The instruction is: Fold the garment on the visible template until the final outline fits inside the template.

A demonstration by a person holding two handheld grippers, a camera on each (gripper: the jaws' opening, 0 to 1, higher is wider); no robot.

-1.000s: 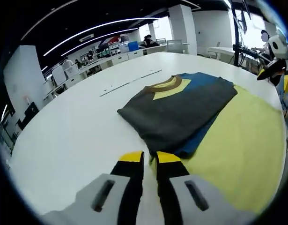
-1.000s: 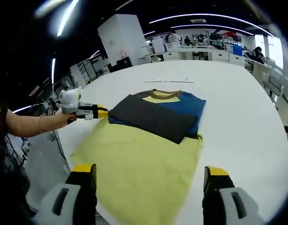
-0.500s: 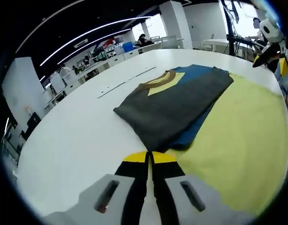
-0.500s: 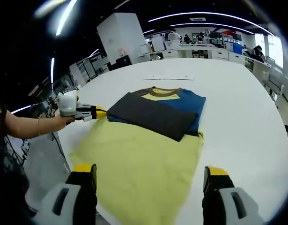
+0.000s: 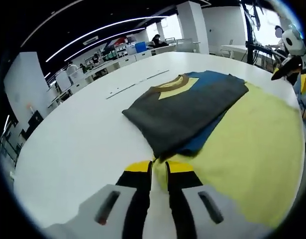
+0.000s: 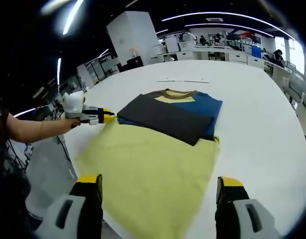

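A folded garment (image 5: 185,112) (image 6: 167,114) lies on the white table (image 5: 78,139): a dark grey panel over blue, with a brown collar at the far end. A wide yellow cloth (image 5: 247,149) (image 6: 148,169) spreads from under it toward me. My left gripper (image 5: 158,167) sits low at the yellow cloth's corner, its jaws a narrow gap apart with the cloth's edge at the gap. In the right gripper view a hand holds the left gripper (image 6: 100,115) at that same corner. My right gripper (image 6: 158,181) hovers wide open over the yellow cloth's near edge and grips nothing. The right gripper (image 5: 291,52) appears at the far right.
The round white table (image 6: 262,124) has bare surface beyond and beside the cloth. A thin strip (image 5: 133,84) lies on it past the collar. A person's arm (image 6: 28,132) reaches in from the left. Desks, pillars and people stand far behind.
The left jaws were pressed together half a second ago and now stand slightly apart at the yellow cloth's corner. The right gripper stays wide open; the garment lies as before.
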